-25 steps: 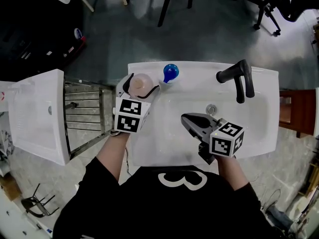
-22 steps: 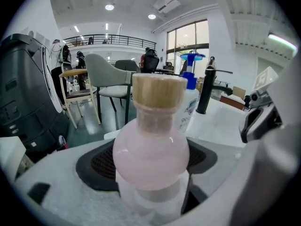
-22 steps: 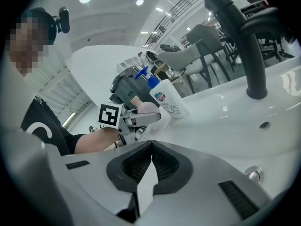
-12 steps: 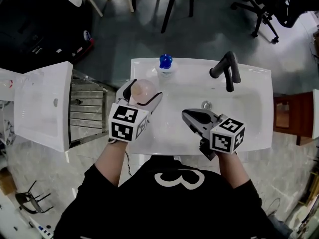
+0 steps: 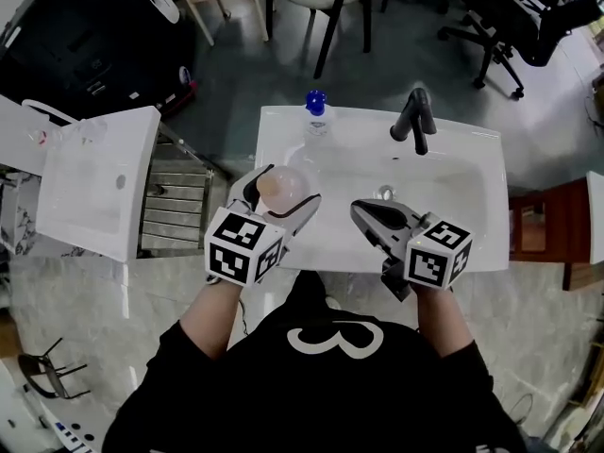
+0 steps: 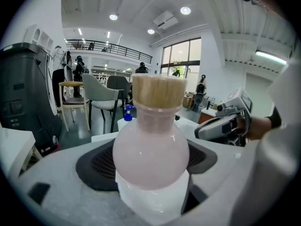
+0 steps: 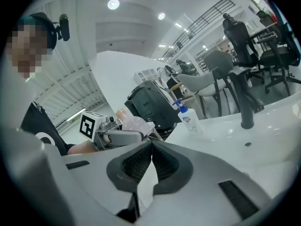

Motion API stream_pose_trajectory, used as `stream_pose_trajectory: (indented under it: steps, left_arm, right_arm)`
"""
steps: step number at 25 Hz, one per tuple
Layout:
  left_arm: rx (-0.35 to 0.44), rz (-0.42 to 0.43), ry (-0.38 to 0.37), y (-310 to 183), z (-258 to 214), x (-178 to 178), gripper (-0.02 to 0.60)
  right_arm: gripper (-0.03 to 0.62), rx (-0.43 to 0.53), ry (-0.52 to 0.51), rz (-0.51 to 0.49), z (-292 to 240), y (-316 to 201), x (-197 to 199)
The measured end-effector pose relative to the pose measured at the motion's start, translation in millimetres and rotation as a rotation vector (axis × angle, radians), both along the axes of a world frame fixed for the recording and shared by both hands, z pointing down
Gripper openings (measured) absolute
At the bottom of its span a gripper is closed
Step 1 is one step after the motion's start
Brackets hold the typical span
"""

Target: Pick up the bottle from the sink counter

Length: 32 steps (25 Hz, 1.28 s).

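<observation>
A round pale pink bottle [image 5: 282, 188] with a tan wooden cap [image 6: 157, 91] is held off the sink counter [image 5: 283, 125] by my left gripper [image 5: 280, 199], whose jaws are shut on its bulbous body [image 6: 151, 157]. It hangs over the sink's front left part. My right gripper [image 5: 366, 217] is over the basin's front middle, jaws shut with nothing between them [image 7: 150, 147]. In the right gripper view the left gripper with the pink bottle [image 7: 134, 123] shows at left.
A clear pump bottle with a blue top [image 5: 315, 109] stands at the back of the counter, also in the right gripper view [image 7: 187, 117]. A black tap [image 5: 413, 117] rises at the back right. A metal rack [image 5: 175, 201] and a white unit [image 5: 90, 187] stand to the left; chairs behind.
My left gripper has carried the pink bottle from the back left of the counter toward the front, nearer my body. The right gripper stayed over the basin, still shut.
</observation>
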<state>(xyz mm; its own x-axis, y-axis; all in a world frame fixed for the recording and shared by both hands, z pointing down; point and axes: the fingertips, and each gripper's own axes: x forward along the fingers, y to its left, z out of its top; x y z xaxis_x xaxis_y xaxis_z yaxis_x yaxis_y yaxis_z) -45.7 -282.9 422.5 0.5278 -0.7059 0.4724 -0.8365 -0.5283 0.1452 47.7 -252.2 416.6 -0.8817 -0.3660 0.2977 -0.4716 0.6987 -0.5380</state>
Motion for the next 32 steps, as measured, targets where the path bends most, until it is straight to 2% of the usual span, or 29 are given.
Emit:
stream_pose_trajectory:
  steps: [7, 13, 23, 32]
  left_arm:
    - [0.019, 0.058, 0.062, 55, -29, 31, 0.400]
    - [0.075, 0.108, 0.071, 93, -59, 56, 0.400]
    - [0.119, 0.166, 0.071, 153, -87, 78, 0.400]
    - [0.153, 0.195, 0.089, 185, -101, 90, 0.400]
  right_arm:
    - [0.012, 0.111, -0.003, -0.023, -42, 40, 9]
    - [0.012, 0.207, 0.000, -0.033, -74, 66, 26]
    - [0.012, 0.285, -0.039, -0.083, -112, 121, 36]
    - [0.012, 0.333, -0.067, -0.081, -128, 150, 54]
